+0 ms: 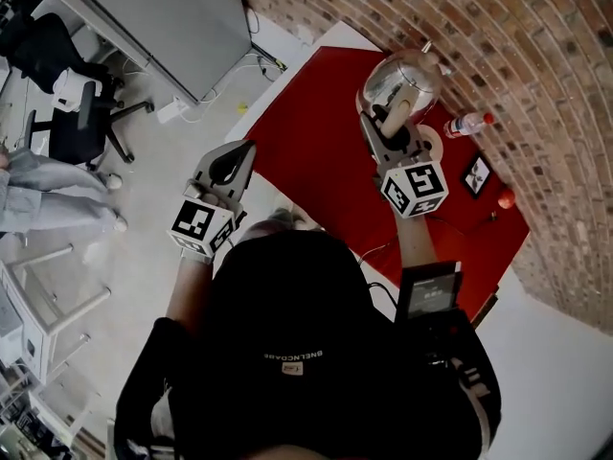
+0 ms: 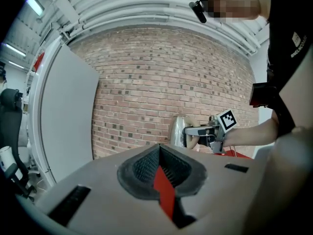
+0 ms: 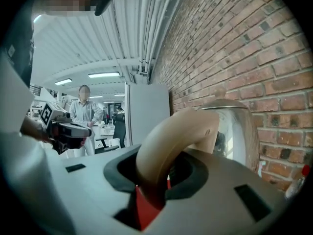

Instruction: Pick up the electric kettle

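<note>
The steel electric kettle (image 1: 400,82) with a beige handle (image 3: 166,141) hangs above the far side of the red table (image 1: 306,151), close to the brick wall. My right gripper (image 1: 383,121) is shut on that handle, which fills the space between its jaws in the right gripper view. The kettle (image 2: 178,131) and the right gripper (image 2: 193,130) also show level, in mid-air, in the left gripper view. My left gripper (image 1: 244,151) hovers over the table's left edge, shut with nothing in it; only a strip of red table shows between its pads (image 2: 146,168).
A clear bottle with a red cap (image 1: 465,123), a dark framed item (image 1: 476,173) and a red round thing (image 1: 505,198) lie at the table's right end by the wall. A grey panel (image 1: 182,17) and office chairs (image 1: 77,113) stand to the left. A person (image 3: 84,114) stands far off.
</note>
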Motion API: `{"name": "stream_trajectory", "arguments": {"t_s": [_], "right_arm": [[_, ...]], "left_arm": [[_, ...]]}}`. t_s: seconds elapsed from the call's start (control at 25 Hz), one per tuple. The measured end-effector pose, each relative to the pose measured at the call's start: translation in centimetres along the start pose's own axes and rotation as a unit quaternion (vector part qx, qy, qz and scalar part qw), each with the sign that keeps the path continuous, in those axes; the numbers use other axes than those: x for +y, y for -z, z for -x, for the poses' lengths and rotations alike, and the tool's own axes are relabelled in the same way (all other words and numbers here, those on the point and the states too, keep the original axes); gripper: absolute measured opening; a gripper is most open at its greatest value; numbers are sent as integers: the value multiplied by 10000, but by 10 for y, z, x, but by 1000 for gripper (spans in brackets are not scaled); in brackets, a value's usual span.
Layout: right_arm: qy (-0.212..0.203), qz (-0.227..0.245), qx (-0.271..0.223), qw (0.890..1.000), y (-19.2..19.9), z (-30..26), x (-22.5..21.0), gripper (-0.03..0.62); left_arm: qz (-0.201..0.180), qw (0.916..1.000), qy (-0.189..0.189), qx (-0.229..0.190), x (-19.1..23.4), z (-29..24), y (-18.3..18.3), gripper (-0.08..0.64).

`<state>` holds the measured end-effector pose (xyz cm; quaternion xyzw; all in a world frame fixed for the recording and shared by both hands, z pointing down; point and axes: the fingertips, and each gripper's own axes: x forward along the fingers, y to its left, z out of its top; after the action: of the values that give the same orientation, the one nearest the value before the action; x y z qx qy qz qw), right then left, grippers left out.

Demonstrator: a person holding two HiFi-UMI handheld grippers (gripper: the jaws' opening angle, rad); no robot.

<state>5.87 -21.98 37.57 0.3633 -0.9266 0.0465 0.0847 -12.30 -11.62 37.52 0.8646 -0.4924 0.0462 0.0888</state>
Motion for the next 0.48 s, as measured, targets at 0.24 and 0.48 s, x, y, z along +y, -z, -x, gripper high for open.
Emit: {"name": "stream_trajectory", "arguments": {"t_s": [0.24, 0.48], "right_arm": [[-413, 1, -100, 9991, -22, -10, 30, 110], [-825, -13, -187, 9964, -40, -19, 61, 110]], "left_arm": [[-40, 9998, -158, -102, 12, 11, -11, 6], [-10, 9992, -359, -185, 27, 26, -17, 6]]}}
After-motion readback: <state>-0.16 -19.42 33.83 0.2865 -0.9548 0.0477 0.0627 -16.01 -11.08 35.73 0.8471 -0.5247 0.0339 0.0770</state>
